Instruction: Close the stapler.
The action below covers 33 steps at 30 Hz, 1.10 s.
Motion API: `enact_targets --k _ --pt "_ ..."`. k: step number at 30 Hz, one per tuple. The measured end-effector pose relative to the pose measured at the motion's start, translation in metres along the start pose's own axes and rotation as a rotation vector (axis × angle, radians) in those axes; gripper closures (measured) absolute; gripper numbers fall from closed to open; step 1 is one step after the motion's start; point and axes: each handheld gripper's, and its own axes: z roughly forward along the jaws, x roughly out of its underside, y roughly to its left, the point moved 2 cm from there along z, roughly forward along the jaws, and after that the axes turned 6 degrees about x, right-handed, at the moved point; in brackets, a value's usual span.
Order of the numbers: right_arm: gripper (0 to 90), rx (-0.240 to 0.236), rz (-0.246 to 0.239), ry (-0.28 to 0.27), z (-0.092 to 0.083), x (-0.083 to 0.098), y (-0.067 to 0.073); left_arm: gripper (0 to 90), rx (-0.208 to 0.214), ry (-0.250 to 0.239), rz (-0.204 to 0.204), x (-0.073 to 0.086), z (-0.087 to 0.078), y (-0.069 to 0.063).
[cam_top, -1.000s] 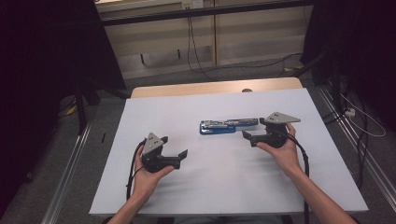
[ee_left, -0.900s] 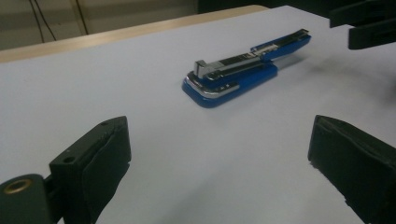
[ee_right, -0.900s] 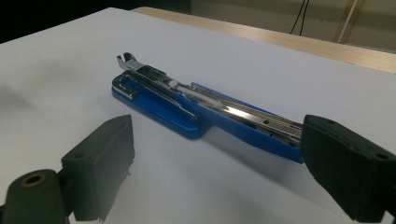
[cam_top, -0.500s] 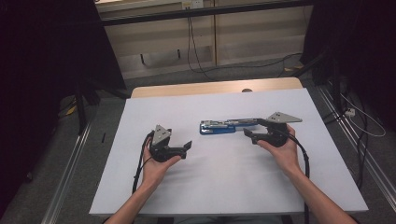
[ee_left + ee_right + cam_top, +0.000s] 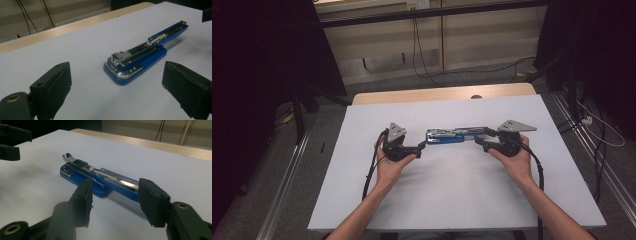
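Blue stapler (image 5: 451, 135): lies swung open, flat on the white sheet (image 5: 452, 200), mid-table between your two grippers, so each end is reachable.
Right gripper (image 5: 486, 143): your jaws have just been closing and now straddle the stapler's right end; the pads look short of pressing, probably setting up a pinch.
Left gripper (image 5: 422, 146): jaws wide, nothing in them, just beside the left end.
High view: shows both hands flanking it.
Right gripper view: shows the gap between your pads (image 5: 83, 200) and the stapler's arm.

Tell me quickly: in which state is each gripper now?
Left gripper: open, short of the blue stapler, holding nothing.
Right gripper: jaws just closing around the stapler's far end, not yet pressing; still open.
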Motion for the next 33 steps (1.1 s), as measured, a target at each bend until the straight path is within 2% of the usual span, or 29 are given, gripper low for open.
enact_targets --k 5,6,8,11,14,16,19,20,22,24,26,31,33 --pt "61.4 -0.009 0.012 -0.008 0.000 0.000 -0.003 9.7 0.001 -0.011 -0.017 -0.006 0.013 -0.002" --pt "64.1 -0.013 0.010 -0.009 0.000 0.000 -0.003 10.1 -0.004 -0.024 -0.039 -0.006 0.015 -0.002" --pt "71.0 -0.017 -0.001 -0.007 0.001 0.000 -0.003 10.7 0.001 -0.018 -0.063 -0.006 0.020 -0.001" --pt "81.2 -0.020 -0.009 0.004 0.002 0.001 -0.005 10.7 -0.009 -0.024 -0.056 -0.005 0.024 0.000" --pt "89.6 -0.023 -0.012 0.017 0.004 0.003 -0.007 12.3 0.023 0.005 -0.068 0.001 0.026 -0.001" --pt "90.0 -0.023 -0.007 0.027 0.004 0.004 -0.007 12.0 0.035 0.028 -0.050 0.003 0.028 -0.002" --pt "90.0 -0.022 -0.006 0.055 0.004 0.008 -0.008 16.5 0.045 0.020 -0.063 0.003 0.028 -0.002" --pt "90.0 -0.020 -0.008 0.062 0.005 0.008 -0.008 19.8 0.043 0.026 -0.047 0.003 0.028 -0.002" --pt "90.0 -0.012 -0.012 0.069 0.005 0.010 -0.009 33.0 0.055 0.030 -0.015 0.004 0.028 -0.003" --pt "90.0 -0.003 -0.010 0.075 0.006 0.011 -0.011 37.3 0.058 0.034 -0.017 0.005 0.030 -0.003" --pt "90.0 0.003 -0.011 0.080 0.007 0.012 -0.013 45.6 0.065 0.045 -0.008 0.007 0.032 -0.003" --pt "90.0 0.010 -0.006 0.089 0.007 0.014 -0.015 62.6 0.061 0.053 0.034 0.008 0.035 -0.007" --pt "90.0 0.010 -0.011 0.091 0.007 0.014 -0.016 66.4 0.062 0.052 0.039 0.008 0.035 -0.009"
